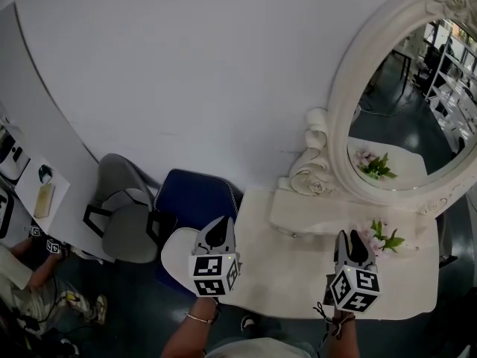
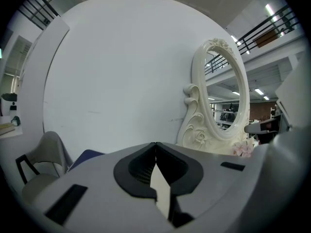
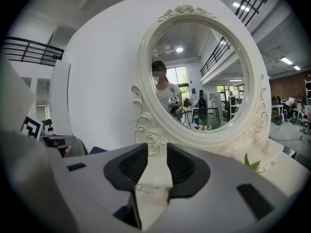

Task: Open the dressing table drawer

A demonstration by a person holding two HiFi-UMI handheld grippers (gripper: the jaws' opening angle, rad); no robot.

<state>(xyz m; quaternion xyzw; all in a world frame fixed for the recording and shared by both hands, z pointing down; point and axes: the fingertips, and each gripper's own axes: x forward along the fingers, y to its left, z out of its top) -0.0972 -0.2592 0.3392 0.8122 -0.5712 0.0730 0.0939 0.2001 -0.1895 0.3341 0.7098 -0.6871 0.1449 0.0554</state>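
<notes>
**White dressing table, two grippers over its top**

White dressing table [image 1: 298, 282] stands against a pale wall [image 1: 186, 73]. Oval mirror [image 1: 406, 103] in a carved white frame is upright at the table's back right. The drawer box [image 1: 328, 216] is low and white, at the foot of the mirror and on the tabletop. From the head view I cannot tell whether the drawer is pulled out at all. Pink flowers [image 1: 381, 237] with green leaves lie just right of the drawer box, near the mirror base.

Left gripper [image 1: 222, 224] is over the table's left end, well apart from the drawer box. In the left gripper view its tips are pressed together with nothing between them [image 2: 155, 143]. Only bare tabletop shows in the slit lower down.

Right gripper [image 1: 350, 237] is over the tabletop just in front of the drawer box and beside the flowers. In the right gripper view its jaws are spread [image 3: 157, 147]. The white front of the drawer box fills the gap between them. Contact with the pads cannot be made out.

Mirror glass in the right gripper view reflects a person in a white top.

Grey chair [image 1: 123, 215] and blue seat [image 1: 197, 196] stand left of the table, next to each other. Another person [image 1: 30, 289] is partly in view at the lower left edge.
</notes>
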